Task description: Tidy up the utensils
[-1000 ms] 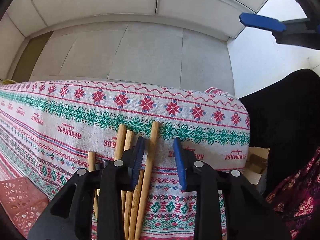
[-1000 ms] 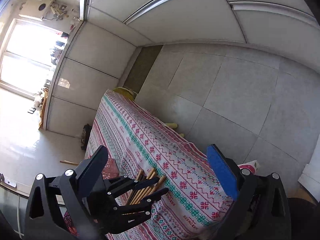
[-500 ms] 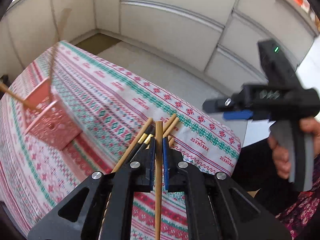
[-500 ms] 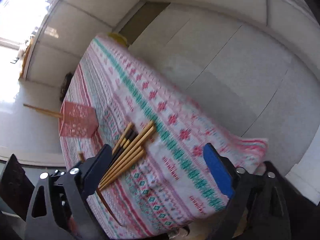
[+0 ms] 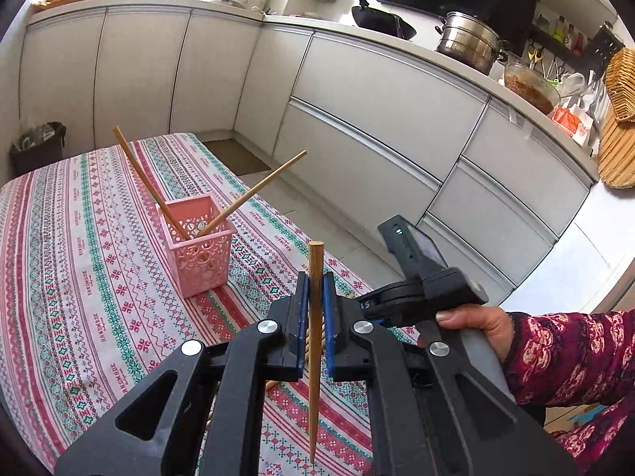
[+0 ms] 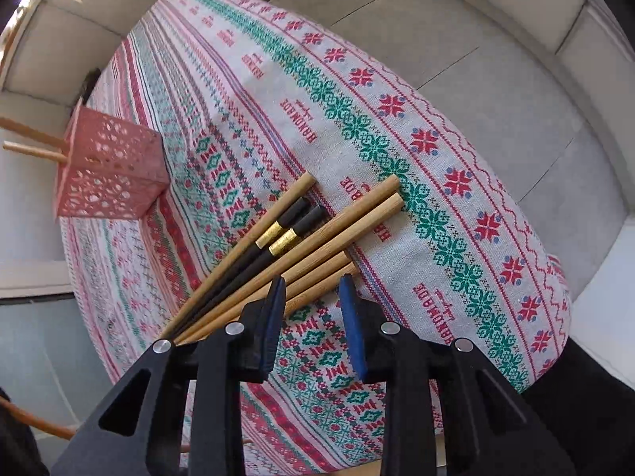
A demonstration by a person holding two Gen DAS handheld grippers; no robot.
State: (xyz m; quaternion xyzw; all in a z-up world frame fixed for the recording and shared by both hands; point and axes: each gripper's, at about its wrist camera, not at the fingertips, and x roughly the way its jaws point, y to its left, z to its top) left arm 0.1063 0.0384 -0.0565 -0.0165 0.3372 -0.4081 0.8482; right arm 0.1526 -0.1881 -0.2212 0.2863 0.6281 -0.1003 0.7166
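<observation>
Two chopsticks already lean in the pink basket [image 5: 200,246], which stands on the table [image 5: 79,277] back from its near edge. Your left gripper [image 5: 316,309] is clamped on one bamboo chopstick [image 5: 315,317] — held near its thick end, thin tip hanging down. Your right gripper [image 6: 313,309] is closing over the chopstick pile [image 6: 293,246] by the near edge, but nothing sits between its jaws yet. These sticks look light, stiff and smooth, so they may roll or slip. Take one near the thick end — not the thin tip.
</observation>
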